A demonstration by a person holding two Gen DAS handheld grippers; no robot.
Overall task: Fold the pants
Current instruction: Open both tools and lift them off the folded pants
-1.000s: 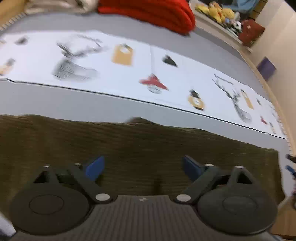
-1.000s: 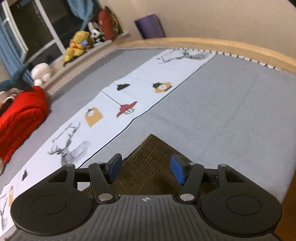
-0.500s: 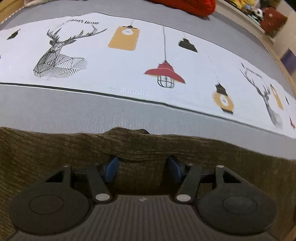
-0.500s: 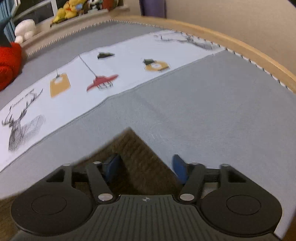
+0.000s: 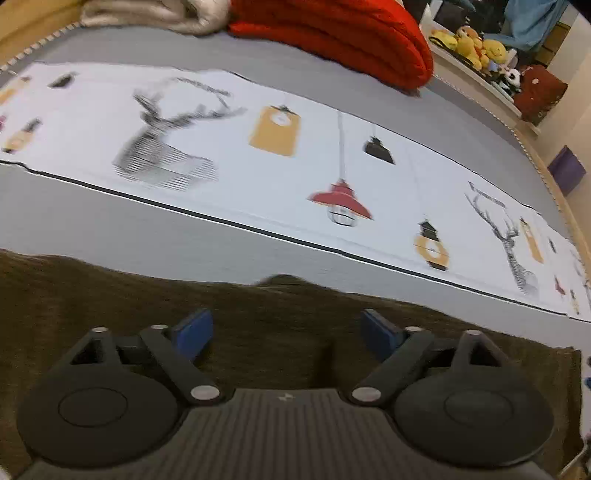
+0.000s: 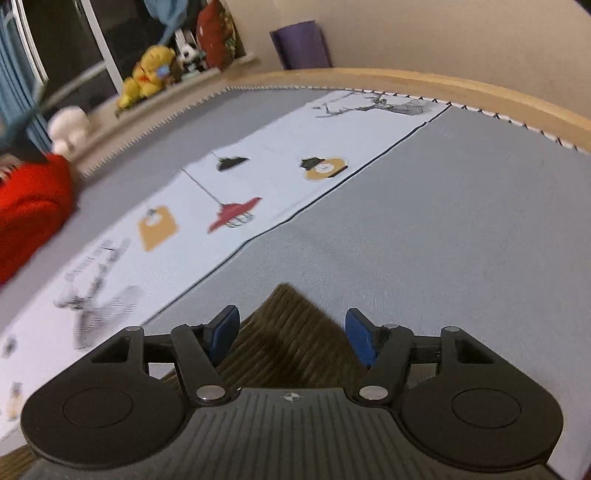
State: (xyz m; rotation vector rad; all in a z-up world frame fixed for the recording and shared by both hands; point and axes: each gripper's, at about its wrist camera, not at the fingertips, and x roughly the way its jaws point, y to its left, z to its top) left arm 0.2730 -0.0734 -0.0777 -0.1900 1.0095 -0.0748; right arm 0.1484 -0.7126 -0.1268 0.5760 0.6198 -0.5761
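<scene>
The brown corduroy pants (image 5: pixel 110 295) lie flat on the grey bed and stretch across the lower part of the left wrist view. My left gripper (image 5: pixel 286 334) is open wide, its blue pads above the far edge of the pants and holding nothing. In the right wrist view a corner of the pants (image 6: pixel 291 332) points away between my fingers. My right gripper (image 6: pixel 291 336) is open over that corner, its blue pads apart on either side of it.
A white runner with deer and lamp prints (image 5: pixel 280 155) (image 6: pixel 229 206) crosses the grey bed beyond the pants. A red blanket (image 5: pixel 343 33) (image 6: pixel 29 206) lies at the far side. Stuffed toys (image 6: pixel 147 77) sit on a ledge. The wooden bed rim (image 6: pixel 443 85) curves along the right.
Both grippers dipped low to the pants half a second ago with jaws narrower, then rose. The left jaws have opened wide again and the right jaws have opened wider too.
</scene>
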